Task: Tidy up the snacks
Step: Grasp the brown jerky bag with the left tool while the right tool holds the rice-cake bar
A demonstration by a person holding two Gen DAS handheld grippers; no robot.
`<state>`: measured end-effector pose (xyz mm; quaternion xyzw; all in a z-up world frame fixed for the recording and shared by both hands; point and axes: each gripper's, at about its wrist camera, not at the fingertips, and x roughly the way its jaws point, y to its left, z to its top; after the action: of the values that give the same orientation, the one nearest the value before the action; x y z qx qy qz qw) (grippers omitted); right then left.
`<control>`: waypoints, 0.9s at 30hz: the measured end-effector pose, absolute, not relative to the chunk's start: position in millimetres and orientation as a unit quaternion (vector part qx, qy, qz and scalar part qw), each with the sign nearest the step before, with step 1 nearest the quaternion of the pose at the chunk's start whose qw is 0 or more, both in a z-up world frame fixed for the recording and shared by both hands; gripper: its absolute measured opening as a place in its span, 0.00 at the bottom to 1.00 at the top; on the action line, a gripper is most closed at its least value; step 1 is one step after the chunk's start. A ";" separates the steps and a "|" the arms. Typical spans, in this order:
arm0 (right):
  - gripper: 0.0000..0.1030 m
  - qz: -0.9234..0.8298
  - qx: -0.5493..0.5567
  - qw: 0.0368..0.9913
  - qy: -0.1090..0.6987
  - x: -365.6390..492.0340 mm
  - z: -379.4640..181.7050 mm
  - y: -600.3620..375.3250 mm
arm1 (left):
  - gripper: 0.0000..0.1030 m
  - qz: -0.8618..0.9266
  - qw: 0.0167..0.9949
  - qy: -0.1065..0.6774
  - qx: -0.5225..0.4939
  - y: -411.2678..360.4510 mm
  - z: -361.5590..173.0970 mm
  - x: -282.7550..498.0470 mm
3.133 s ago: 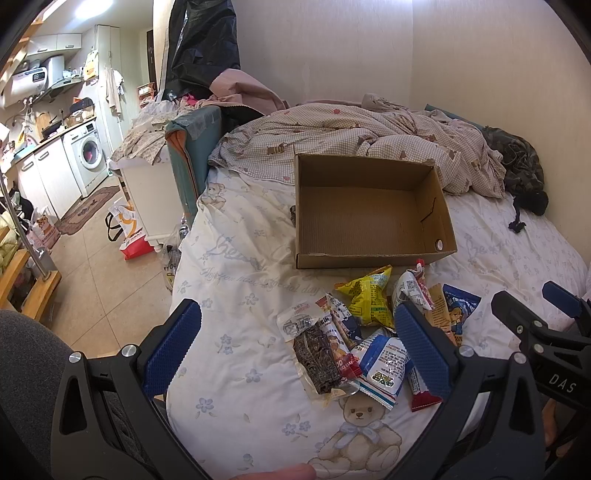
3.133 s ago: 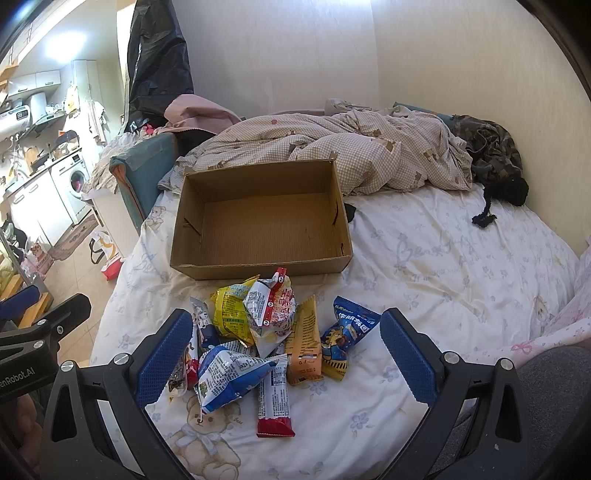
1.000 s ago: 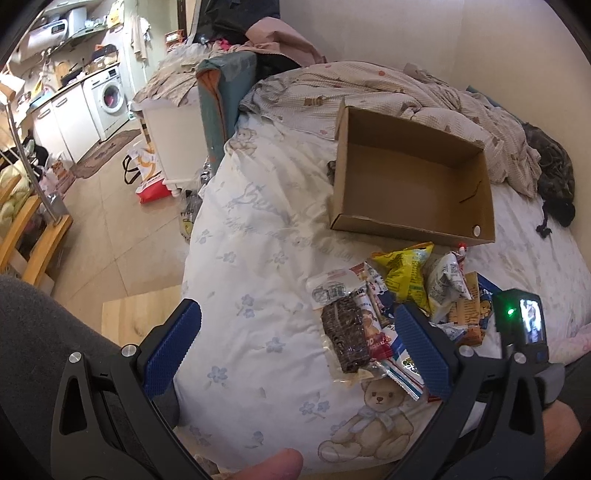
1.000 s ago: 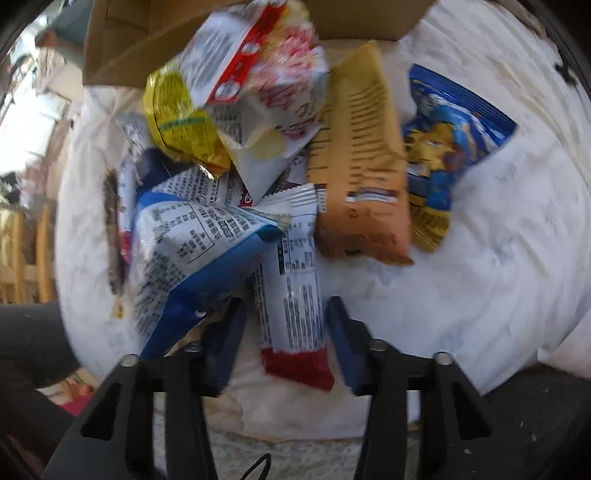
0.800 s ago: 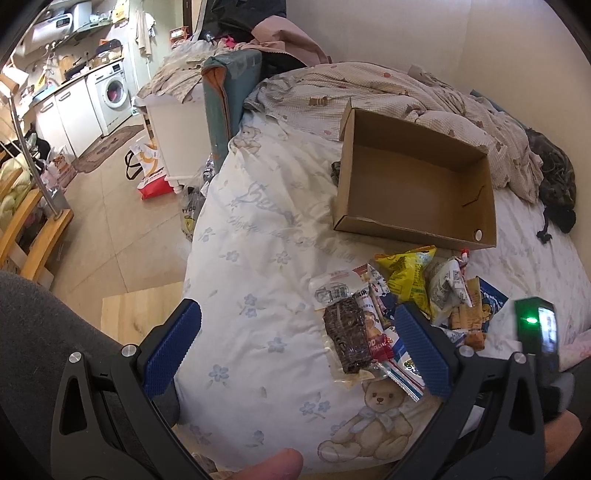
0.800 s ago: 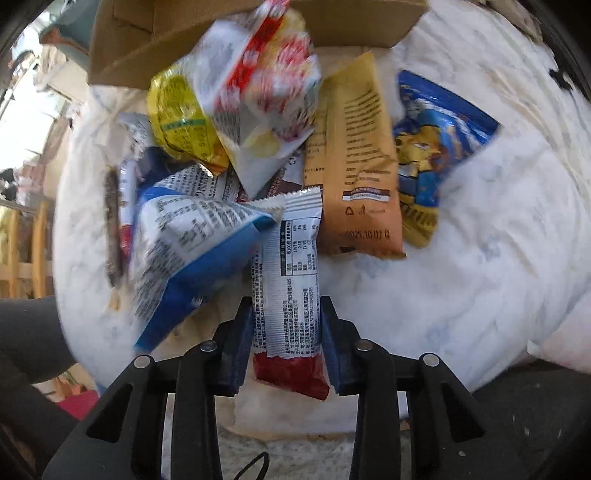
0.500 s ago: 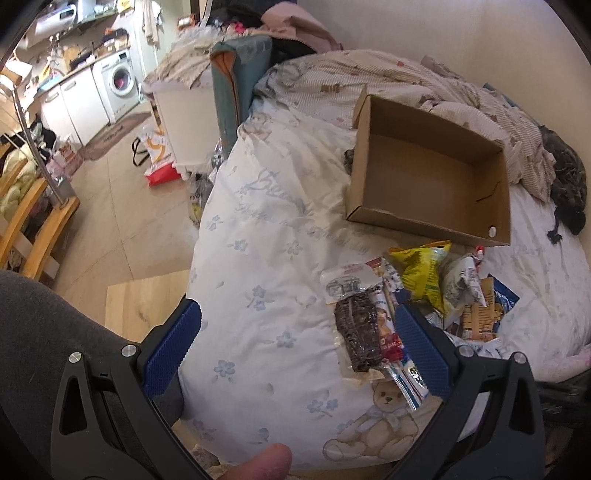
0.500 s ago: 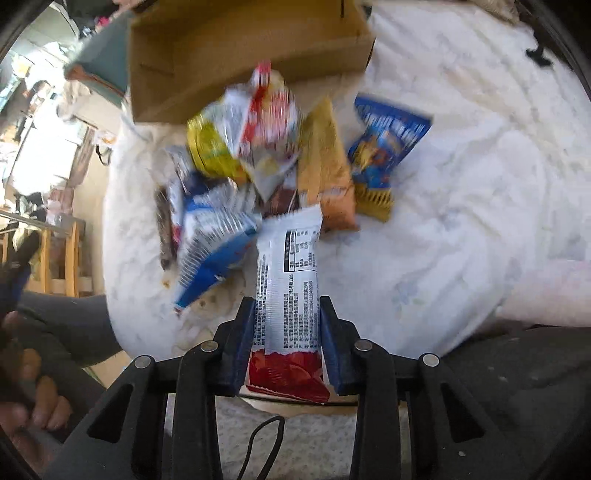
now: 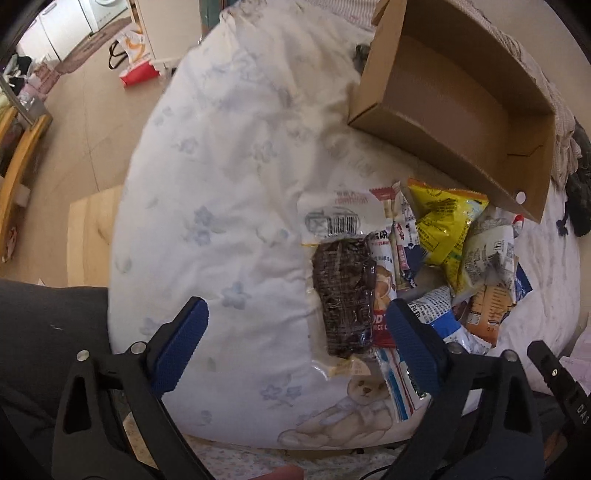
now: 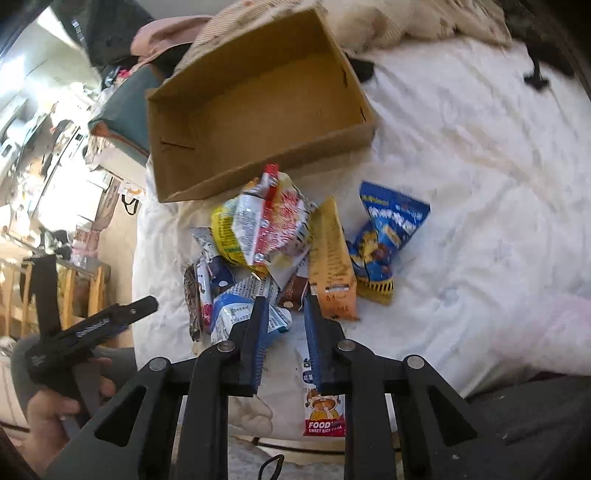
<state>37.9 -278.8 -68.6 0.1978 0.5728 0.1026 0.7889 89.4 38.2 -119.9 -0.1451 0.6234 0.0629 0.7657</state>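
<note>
My left gripper (image 9: 297, 339) hangs low over the bed with its jaws wide and closing. A dark brown snack packet (image 9: 341, 291) lies between the fingers, nearer the right one, and the pads do not touch it. My right gripper (image 10: 284, 332) has its jaws closing to a narrow gap with nothing between the pad tips. A white-and-red rice cake packet (image 10: 324, 406) shows beneath its right finger, printed front up. The snack pile holds a yellow bag (image 10: 225, 229), an orange packet (image 10: 332, 266) and a blue bag (image 10: 391, 229). The cardboard box (image 10: 258, 96) stands empty behind it.
The pile sits near the bed's front edge (image 9: 332, 439), with the floor (image 9: 92, 110) to the left. A rumpled checked blanket (image 10: 388, 22) lies behind the box. A person's hand (image 10: 51, 402) holds the left gripper at the left.
The left gripper sank and tipped down over the dark packet. The rice cake packet, gripped across its width before, now shows its front below the right fingers, whose jaws have narrowed.
</note>
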 end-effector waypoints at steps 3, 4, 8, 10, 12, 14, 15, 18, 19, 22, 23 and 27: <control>0.46 0.084 0.183 0.759 0.620 35.6 -89.7 -278.9 | 0.92 0.048 0.746 0.646 -0.151 30.0 -135.4 92.7; 0.58 0.080 0.179 0.740 0.643 35.7 -102.1 -276.0 | 0.92 0.046 0.740 0.652 -0.157 29.5 -142.4 94.8; 0.58 0.078 0.138 0.689 0.707 33.7 -143.4 -250.3 | 0.86 0.040 0.721 0.668 -0.180 23.0 -165.5 101.6; 0.55 0.074 0.103 0.681 0.721 32.5 -155.2 -237.3 | 0.81 0.040 0.718 0.669 -0.185 22.4 -172.0 102.0; 0.50 0.070 0.065 0.681 0.726 32.6 -164.5 -224.6 | 0.75 0.035 0.718 0.668 -0.191 22.1 -174.6 101.2; 0.42 0.065 0.034 0.684 0.726 32.8 -169.6 -217.3 | 0.66 0.029 0.718 0.666 -0.199 22.0 -175.2 100.8; 0.36 0.065 0.029 0.687 0.723 32.6 -169.4 -216.3 | 0.60 0.026 0.719 0.665 -0.203 23.4 -178.1 100.2; 0.33 0.067 0.046 0.698 0.711 32.9 -162.5 -221.0 | 0.45 0.040 0.717 0.666 -0.201 24.5 -182.4 101.4; 0.33 0.068 0.052 0.703 0.706 33.6 -158.5 -223.0 | 0.45 0.039 0.717 0.665 -0.206 26.4 -184.4 100.3; 0.33 0.069 0.088 0.729 0.676 29.6 -137.2 -233.8 | 0.42 0.037 0.721 0.662 -0.201 26.7 -187.0 96.9; 0.33 0.068 0.098 0.736 0.666 27.5 -130.6 -237.9 | 0.39 0.037 0.725 0.659 -0.194 25.4 -186.6 95.1; 0.33 0.067 0.137 0.773 0.616 18.8 -99.6 -254.7 | 0.27 0.055 0.738 0.645 -0.191 28.7 -177.8 88.6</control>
<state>18.8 -254.7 -99.6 0.1366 0.6158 0.0670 0.7731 88.6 28.7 -177.8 -0.1912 0.6445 0.0546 0.7383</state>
